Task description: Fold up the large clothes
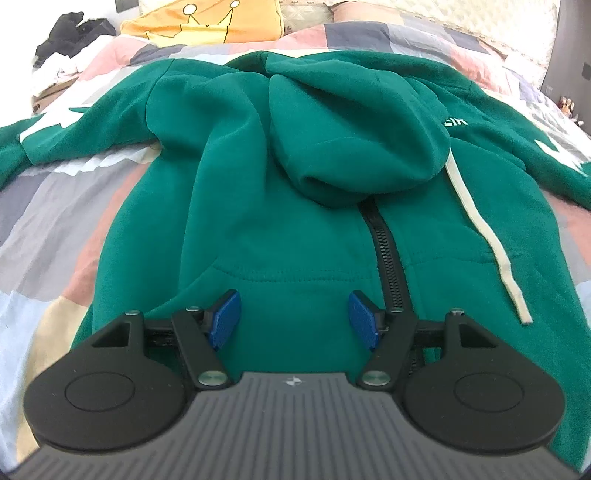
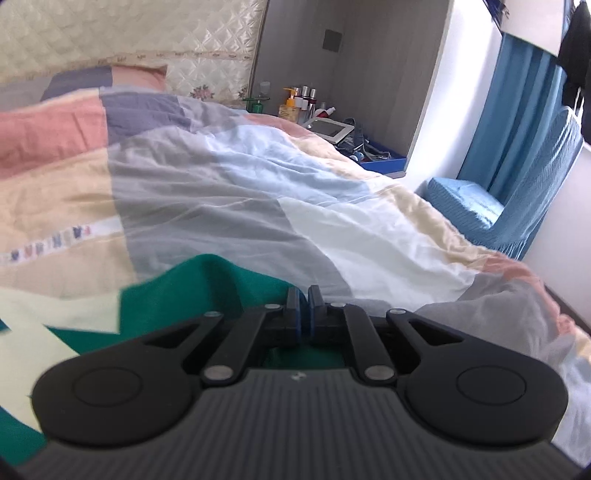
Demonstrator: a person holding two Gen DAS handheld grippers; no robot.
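A green zip hoodie (image 1: 258, 221) lies front up on the patchwork quilt (image 1: 55, 221), its sleeves spread to both sides. The hood (image 1: 351, 147) is flopped down over the chest, above the black zipper (image 1: 388, 258), and a cream drawstring (image 1: 491, 236) trails to the right. My left gripper (image 1: 293, 317) hovers open over the lower front panel, beside the zipper, with only flat cloth showing between the blue pads. My right gripper (image 2: 304, 295) is shut above the end of a green sleeve (image 2: 207, 291) with cream markings. I cannot tell whether cloth is pinched.
A yellow pillow (image 1: 207, 22) and a dark heap of clothes (image 1: 70, 33) lie at the head of the bed. To the right, a nightstand holds bottles (image 2: 299, 103) and a blue-covered chair (image 2: 517, 206) stands by the curtain. The quilt (image 2: 258, 184) spreads beyond the sleeve.
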